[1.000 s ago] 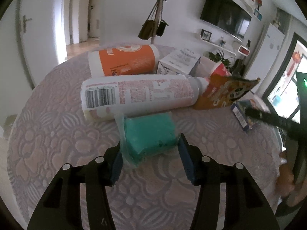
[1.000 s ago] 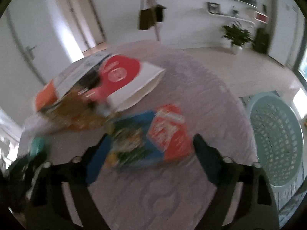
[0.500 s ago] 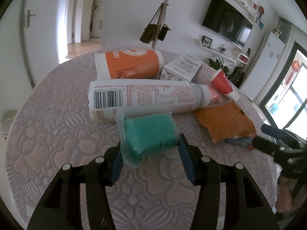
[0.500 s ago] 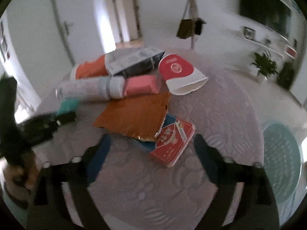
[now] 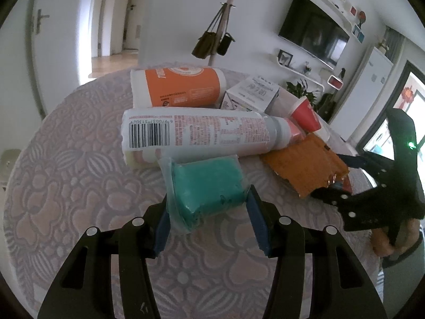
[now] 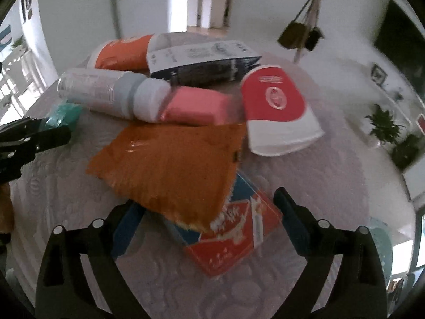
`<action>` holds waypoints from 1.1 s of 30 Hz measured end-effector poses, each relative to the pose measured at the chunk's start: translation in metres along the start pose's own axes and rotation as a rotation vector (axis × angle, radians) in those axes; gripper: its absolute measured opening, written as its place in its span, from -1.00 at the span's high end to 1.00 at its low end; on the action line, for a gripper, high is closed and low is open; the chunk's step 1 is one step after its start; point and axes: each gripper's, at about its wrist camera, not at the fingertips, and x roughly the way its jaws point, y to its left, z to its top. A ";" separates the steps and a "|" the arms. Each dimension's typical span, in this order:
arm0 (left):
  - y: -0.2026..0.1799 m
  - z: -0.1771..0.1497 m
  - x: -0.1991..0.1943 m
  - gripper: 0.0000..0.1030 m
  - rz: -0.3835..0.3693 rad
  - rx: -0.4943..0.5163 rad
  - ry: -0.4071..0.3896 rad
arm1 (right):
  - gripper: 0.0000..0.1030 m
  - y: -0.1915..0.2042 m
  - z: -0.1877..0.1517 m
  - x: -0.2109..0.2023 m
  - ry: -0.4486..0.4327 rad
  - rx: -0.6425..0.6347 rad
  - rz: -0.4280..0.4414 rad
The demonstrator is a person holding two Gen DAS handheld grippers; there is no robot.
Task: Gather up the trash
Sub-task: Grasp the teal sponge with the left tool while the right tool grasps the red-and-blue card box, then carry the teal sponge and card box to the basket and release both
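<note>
Left gripper [image 5: 208, 219] jaws clamp the teal packet [image 5: 208, 184] on the worktop [image 5: 66, 186], against the white bottle [image 5: 196, 133]. Right gripper [image 6: 209, 220] jaws released, straddling the orange wrapper [image 6: 170, 164] and red-blue box [image 6: 233, 242].

Teal packet [image 5: 209, 183], orange wrapper [image 6: 170, 164]

Right tool [image 6: 209, 228] now closer over orange wrapper [image 6: 170, 167] and red-blue packet [image 6: 233, 242].
</note>
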 end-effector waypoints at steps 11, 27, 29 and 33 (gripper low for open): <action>-0.001 -0.001 -0.001 0.02 0.012 0.012 -0.025 | -0.21 0.014 -0.031 -0.031 -0.059 0.078 0.044; -0.085 0.002 -0.056 0.04 -0.208 0.138 -0.139 | -0.17 -0.001 -0.084 -0.149 -0.281 0.308 0.013; -0.101 0.004 -0.057 0.04 -0.227 0.170 -0.148 | -0.17 -0.013 -0.087 -0.159 -0.304 0.333 -0.014; -0.134 0.006 -0.057 0.04 -0.319 0.236 -0.194 | -0.17 -0.035 -0.105 -0.180 -0.360 0.385 -0.095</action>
